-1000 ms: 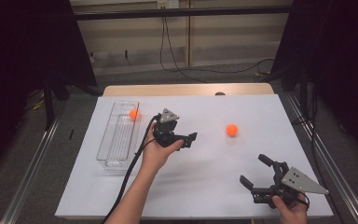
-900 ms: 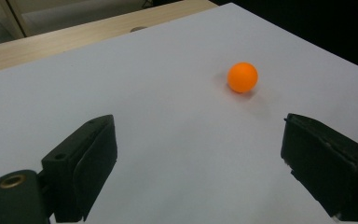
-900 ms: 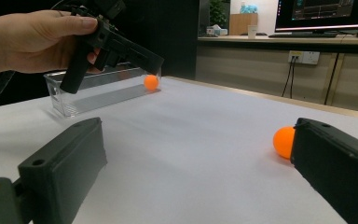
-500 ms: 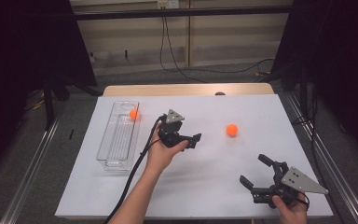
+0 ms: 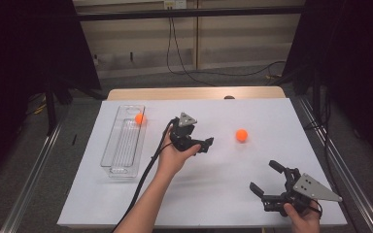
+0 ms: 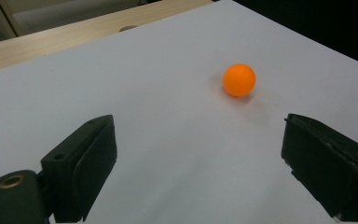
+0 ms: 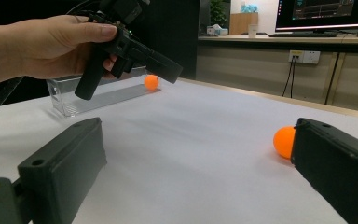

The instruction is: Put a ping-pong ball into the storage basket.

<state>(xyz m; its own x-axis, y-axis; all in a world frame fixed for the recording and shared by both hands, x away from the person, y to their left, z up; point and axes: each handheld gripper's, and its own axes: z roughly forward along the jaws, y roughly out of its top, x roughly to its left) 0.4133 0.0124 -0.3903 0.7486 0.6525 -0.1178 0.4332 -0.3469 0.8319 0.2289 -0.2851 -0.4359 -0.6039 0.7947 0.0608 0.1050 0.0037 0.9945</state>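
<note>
An orange ball (image 5: 242, 135) lies on the white table top, right of centre. A second orange ball (image 5: 139, 118) sits in the far end of a clear plastic tray (image 5: 121, 155) at the left. My left gripper (image 5: 206, 145) hovers mid-table, pointing right at the loose ball and a short way from it. In the left gripper view its jaws stand open and empty (image 6: 205, 163), with the ball (image 6: 239, 80) ahead. My right gripper (image 5: 263, 176) rests open near the front right edge. In the right gripper view (image 7: 200, 182) its right jaw half hides the loose ball (image 7: 283, 141).
A white sheet (image 5: 213, 204) covers the table, with a wooden strip (image 5: 194, 93) along the far edge. Metal rails run down both sides. The left gripper's cable (image 5: 143, 179) trails back toward the front edge. The tray (image 7: 81, 100) lies far left in the right gripper view.
The left hand has carried its gripper a little to the right, toward the loose ball. The right gripper has stayed where it was.
</note>
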